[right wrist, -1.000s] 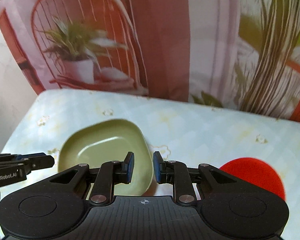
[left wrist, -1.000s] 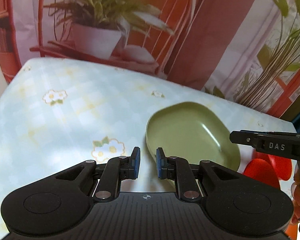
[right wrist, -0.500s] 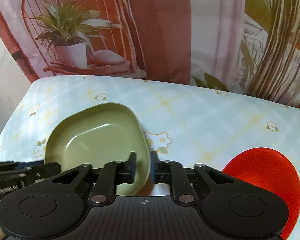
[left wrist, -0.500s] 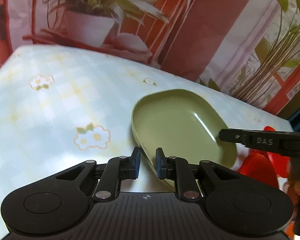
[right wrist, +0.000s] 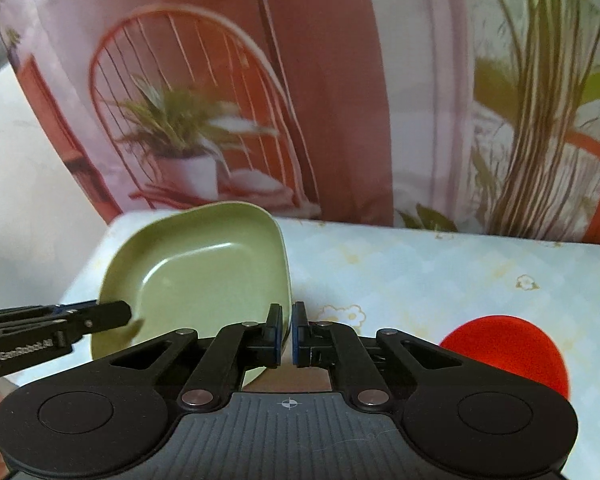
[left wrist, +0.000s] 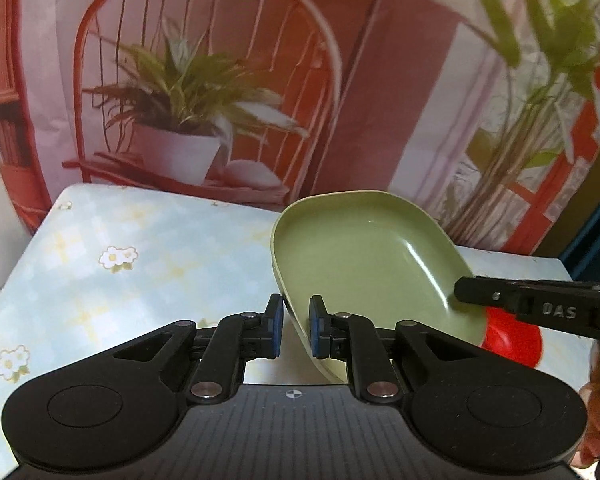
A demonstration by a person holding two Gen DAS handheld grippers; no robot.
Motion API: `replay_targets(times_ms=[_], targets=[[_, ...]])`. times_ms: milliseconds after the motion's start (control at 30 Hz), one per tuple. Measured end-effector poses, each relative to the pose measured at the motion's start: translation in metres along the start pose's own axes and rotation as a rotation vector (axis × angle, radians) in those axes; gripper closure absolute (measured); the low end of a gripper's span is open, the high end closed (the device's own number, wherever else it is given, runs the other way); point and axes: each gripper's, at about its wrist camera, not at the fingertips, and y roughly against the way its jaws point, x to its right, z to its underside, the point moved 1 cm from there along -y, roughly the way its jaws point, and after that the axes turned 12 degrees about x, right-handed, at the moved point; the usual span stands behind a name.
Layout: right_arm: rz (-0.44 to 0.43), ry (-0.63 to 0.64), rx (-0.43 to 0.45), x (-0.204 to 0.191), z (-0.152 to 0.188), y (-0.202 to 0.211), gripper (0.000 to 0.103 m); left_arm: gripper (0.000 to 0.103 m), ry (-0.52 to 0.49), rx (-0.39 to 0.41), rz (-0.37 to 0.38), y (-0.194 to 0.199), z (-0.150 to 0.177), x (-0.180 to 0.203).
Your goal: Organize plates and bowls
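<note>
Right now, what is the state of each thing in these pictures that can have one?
Green rounded-square plastic dish: lifted off the table, tilted, gripped on two rims.
Left tool: shut on the dish's near rim.
Right tool: shut on the dish's other rim.
Red round plastic plate: lying flat on the floral tablecloth, untouched.

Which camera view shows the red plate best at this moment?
The right wrist view: the red plate lies on the table, with only its near edge hidden by the right gripper. In the left wrist view, only a small red part shows behind the green bowl.
</note>
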Motion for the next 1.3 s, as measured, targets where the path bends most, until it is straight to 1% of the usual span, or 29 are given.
replay_targets(times_ms=[133,300,633,767,1000,1300], targets=[[-0.006,0.015,0.03,-0.001,0.0,0.042,0.097,0.088,-0.022,0.019,0.02,0.021,-0.001,0.017],[0.001,0.007,0.053,0.008,0.01,0.089,0.096,0.088,-0.058,0.03,0.066,0.048,0.005,0.048],[0.044,-0.053,0.107,0.047,0.049,0.183,0.095,0.088,-0.115,0.002,0.175,0.082,0.042,0.103],[0.063,-0.081,0.116,0.063,0.069,0.21,0.095,0.088,-0.133,-0.012,0.215,0.09,0.057,0.122],[0.089,-0.136,0.126,0.082,0.102,0.24,0.094,0.088,-0.144,-0.053,0.263,0.093,0.077,0.14],[0.108,-0.184,0.117,0.098,0.125,0.252,0.094,0.088,-0.154,-0.097,0.293,0.087,0.091,0.151]])
